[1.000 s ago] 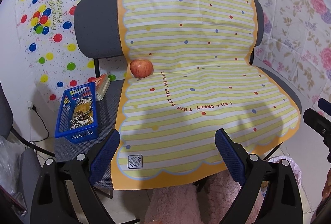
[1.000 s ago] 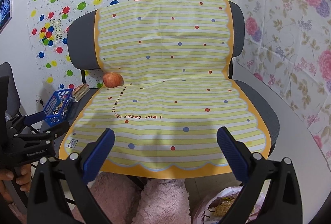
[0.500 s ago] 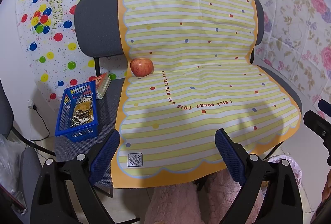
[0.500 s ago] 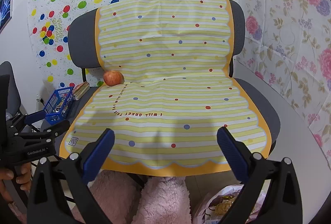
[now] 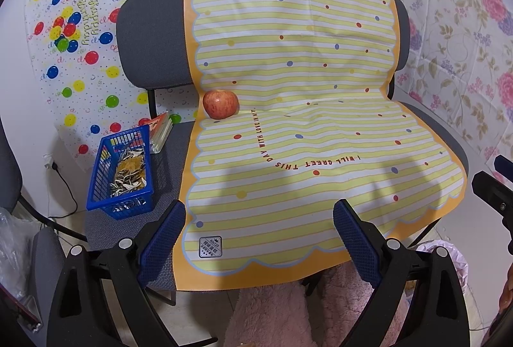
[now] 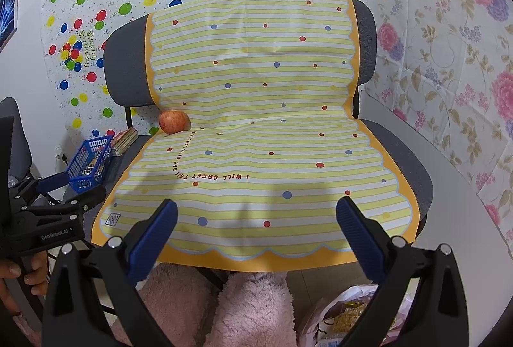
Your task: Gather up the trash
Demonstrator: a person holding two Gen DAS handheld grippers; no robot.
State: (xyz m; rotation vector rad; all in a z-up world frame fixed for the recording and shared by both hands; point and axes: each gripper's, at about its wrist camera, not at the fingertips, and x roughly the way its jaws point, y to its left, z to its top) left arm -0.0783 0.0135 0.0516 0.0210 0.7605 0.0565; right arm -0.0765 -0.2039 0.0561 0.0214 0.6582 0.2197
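A blue basket (image 5: 123, 173) holding seed shells and scraps stands on the chair seat's left part; it also shows small in the right wrist view (image 6: 89, 164). A red apple (image 5: 220, 103) sits at the back of the seat on a yellow striped mat (image 5: 304, 161). My left gripper (image 5: 259, 238) is open and empty above the mat's front edge. My right gripper (image 6: 256, 234) is open and empty, also at the front edge. A pink trash bag (image 6: 346, 318) with scraps lies on the floor at lower right.
The grey chair (image 5: 150, 42) stands against a balloon-print sheet. A book (image 5: 160, 130) lies behind the basket. Pink fluffy slippers (image 6: 224, 308) are under the chair's front. Another chair (image 5: 9, 173) is at far left.
Both grippers have shifted very slightly; the scene is otherwise the same and nothing was picked up.
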